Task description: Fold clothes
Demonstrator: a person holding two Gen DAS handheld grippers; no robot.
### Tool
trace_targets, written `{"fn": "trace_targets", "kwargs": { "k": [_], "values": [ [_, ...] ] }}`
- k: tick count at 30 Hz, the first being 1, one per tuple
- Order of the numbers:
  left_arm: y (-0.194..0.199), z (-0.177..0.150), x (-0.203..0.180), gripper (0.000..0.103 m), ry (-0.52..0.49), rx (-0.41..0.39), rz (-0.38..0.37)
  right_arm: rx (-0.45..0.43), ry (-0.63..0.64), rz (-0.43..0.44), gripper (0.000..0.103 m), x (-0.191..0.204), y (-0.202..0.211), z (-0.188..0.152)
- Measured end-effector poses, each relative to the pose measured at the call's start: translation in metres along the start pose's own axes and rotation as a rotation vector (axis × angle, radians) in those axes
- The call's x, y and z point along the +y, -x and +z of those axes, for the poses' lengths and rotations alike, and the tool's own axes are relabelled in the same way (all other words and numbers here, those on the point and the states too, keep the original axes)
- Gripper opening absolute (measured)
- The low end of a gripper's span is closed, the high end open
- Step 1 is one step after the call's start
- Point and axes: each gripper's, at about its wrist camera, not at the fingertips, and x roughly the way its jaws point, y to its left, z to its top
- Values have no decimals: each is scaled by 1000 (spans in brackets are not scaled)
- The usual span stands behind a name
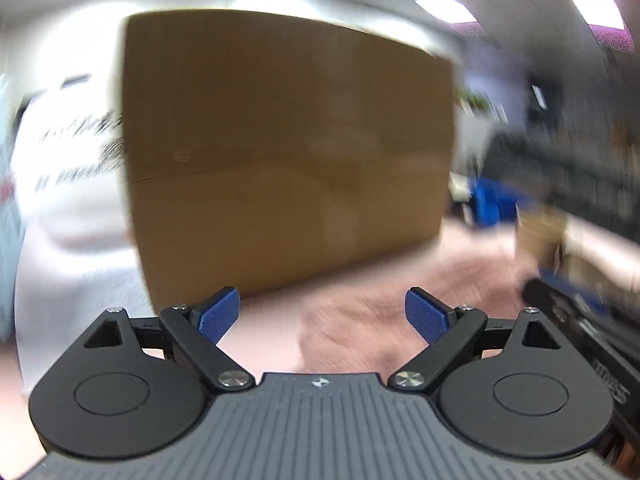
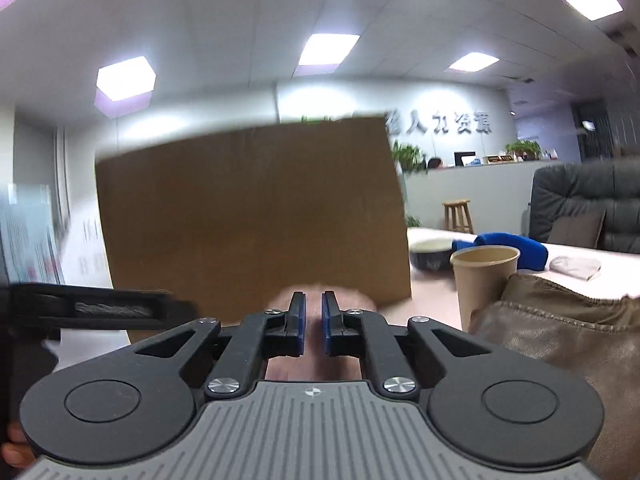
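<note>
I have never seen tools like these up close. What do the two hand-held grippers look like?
Both look alike. The left gripper and right gripper each have a grey ribbed body, two round black discs at the sides, black link arms with silver screws, and two fingers with blue textured pads. A small round mark sits at the body's front edge.
</note>
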Motion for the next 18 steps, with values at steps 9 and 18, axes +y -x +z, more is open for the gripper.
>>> {"fn": "trace_targets", "kwargs": {
  "k": [9,18],
  "values": [
    [-41,-17,35,92,254,168,-145,236,-142,-29,8,-20,-32,-5],
    [-12,-8,45,94,233,84,-118,216,-287,16,10,-30,-29,-7]
  ]
}}
